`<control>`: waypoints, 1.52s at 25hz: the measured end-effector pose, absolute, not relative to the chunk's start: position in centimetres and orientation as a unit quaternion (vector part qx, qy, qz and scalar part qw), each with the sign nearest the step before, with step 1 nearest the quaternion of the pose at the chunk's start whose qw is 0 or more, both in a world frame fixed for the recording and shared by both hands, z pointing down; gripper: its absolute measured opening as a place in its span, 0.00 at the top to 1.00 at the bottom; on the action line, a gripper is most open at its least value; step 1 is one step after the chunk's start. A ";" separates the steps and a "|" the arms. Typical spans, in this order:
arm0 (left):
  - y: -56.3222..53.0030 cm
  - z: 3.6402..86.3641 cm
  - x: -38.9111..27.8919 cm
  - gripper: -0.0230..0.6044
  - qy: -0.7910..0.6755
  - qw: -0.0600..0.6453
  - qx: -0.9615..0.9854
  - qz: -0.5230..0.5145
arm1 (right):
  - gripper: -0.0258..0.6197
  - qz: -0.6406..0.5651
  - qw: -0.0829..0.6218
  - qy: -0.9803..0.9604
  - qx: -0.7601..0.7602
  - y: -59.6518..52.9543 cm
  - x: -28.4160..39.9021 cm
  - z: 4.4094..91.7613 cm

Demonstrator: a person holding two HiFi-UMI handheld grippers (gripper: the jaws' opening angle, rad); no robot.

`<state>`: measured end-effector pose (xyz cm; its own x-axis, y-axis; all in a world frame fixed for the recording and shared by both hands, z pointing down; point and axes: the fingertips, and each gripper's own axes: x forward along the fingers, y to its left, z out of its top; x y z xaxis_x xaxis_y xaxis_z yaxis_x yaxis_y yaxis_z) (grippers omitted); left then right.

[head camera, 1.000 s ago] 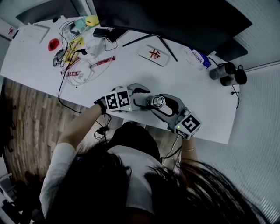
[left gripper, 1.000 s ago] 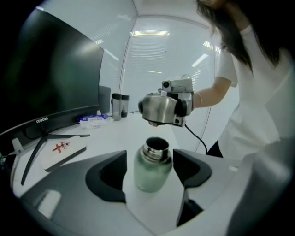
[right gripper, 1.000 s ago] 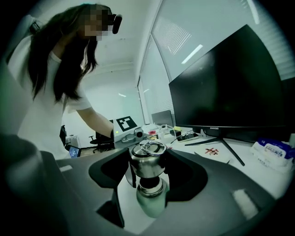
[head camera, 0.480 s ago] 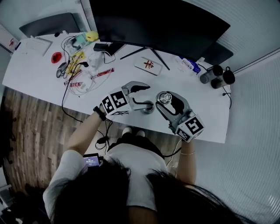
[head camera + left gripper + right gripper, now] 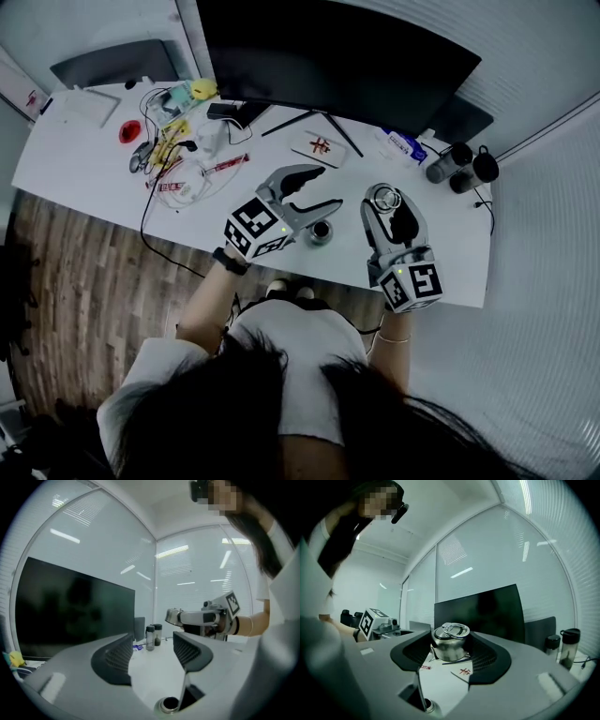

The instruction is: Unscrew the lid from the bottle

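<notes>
A small metal bottle [image 5: 321, 232] stands upright on the white table [image 5: 94, 159] near the front edge, its mouth uncovered. My left gripper [image 5: 328, 187] hovers just above and behind it; its jaws are closing, and nothing is between them in the left gripper view [image 5: 151, 656]. To the right, my right gripper [image 5: 384, 200] is shut on the shiny metal lid [image 5: 382, 198], held clear of the bottle. In the right gripper view the lid [image 5: 450, 641], with a ring handle on top, sits pinched between both pads. The lid [image 5: 174, 616] also shows in the left gripper view.
A large dark monitor [image 5: 328, 56] on a stand fills the back of the table. Two dark drink bottles [image 5: 459, 164] stand at the back right. Cables and small items [image 5: 178, 150] lie at the back left. A white card [image 5: 319, 145] lies by the monitor's stand.
The lid has come away from the bottle: my right gripper carried it right and up. My left gripper let go of the bottle and rose above it.
</notes>
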<state>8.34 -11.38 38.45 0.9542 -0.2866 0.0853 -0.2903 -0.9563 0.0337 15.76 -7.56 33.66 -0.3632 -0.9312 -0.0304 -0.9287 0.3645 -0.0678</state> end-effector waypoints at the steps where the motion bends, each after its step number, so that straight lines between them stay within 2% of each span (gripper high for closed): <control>1: -11.5 38.0 8.3 0.46 -0.159 0.022 0.986 0.036 | 0.58 -0.014 0.031 0.819 -0.573 -7.5 16.0 33.5; 12: -11.9 36.8 6.4 0.73 -0.289 0.037 0.957 0.014 | 0.58 -0.023 0.020 0.787 -0.616 -6.8 18.1 33.9; 23: -12.1 38.8 4.5 0.86 -0.340 0.046 0.938 0.042 | 0.58 -0.027 -0.007 0.802 -0.596 -6.6 17.0 35.6; 38: -13.0 39.6 4.6 0.87 -0.347 0.040 0.936 0.051 | 0.58 -0.033 -0.008 0.799 -0.600 -7.5 18.0 36.6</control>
<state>4.60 -13.02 39.61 0.7537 -0.6456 0.1234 -0.6537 -0.7558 0.0384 18.04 -7.50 36.55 -0.2787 -0.9590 0.0522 -0.9600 0.2766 -0.0432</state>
